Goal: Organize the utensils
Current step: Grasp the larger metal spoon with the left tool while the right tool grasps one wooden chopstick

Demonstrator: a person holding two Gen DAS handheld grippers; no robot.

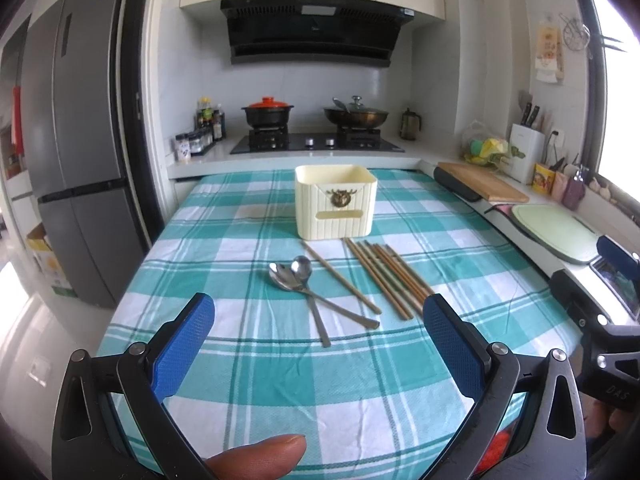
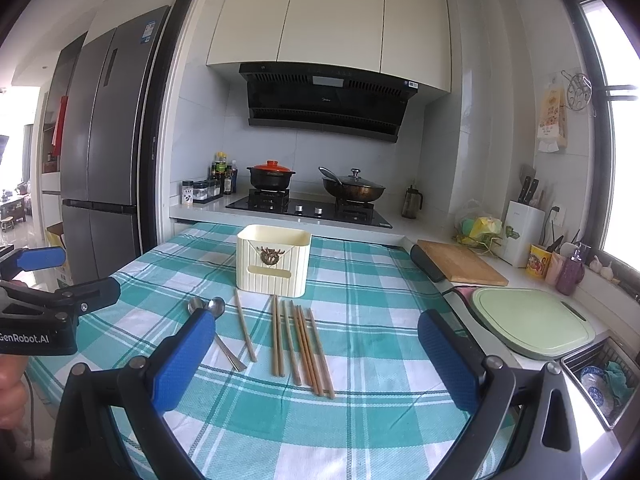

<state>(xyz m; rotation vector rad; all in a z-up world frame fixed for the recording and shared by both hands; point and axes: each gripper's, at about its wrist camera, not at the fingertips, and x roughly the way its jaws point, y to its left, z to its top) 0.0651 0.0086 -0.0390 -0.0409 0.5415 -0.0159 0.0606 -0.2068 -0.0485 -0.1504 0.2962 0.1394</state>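
Note:
A cream utensil holder (image 1: 336, 206) (image 2: 274, 264) stands upright at the far side of the checked tablecloth. In front of it lie two crossed metal spoons (image 1: 298, 276) (image 2: 208, 307), one lone chopstick (image 1: 340, 276) (image 2: 245, 330) and a group of several wooden chopsticks (image 1: 390, 280) (image 2: 302, 344). My left gripper (image 1: 318, 320) is open, held above the cloth on the near side of the spoons. My right gripper (image 2: 316, 340) is open too, above the near ends of the chopsticks. Nothing is between either pair of fingers.
Past the table is a stove (image 1: 316, 142) with a red-lidded pot (image 1: 267, 110) and a wok (image 1: 356, 114). A wooden board (image 2: 460, 266) and a green cutting board (image 2: 532, 320) lie on the counter at right, with a sink basket (image 2: 604, 384) near. A fridge (image 1: 76, 152) stands left.

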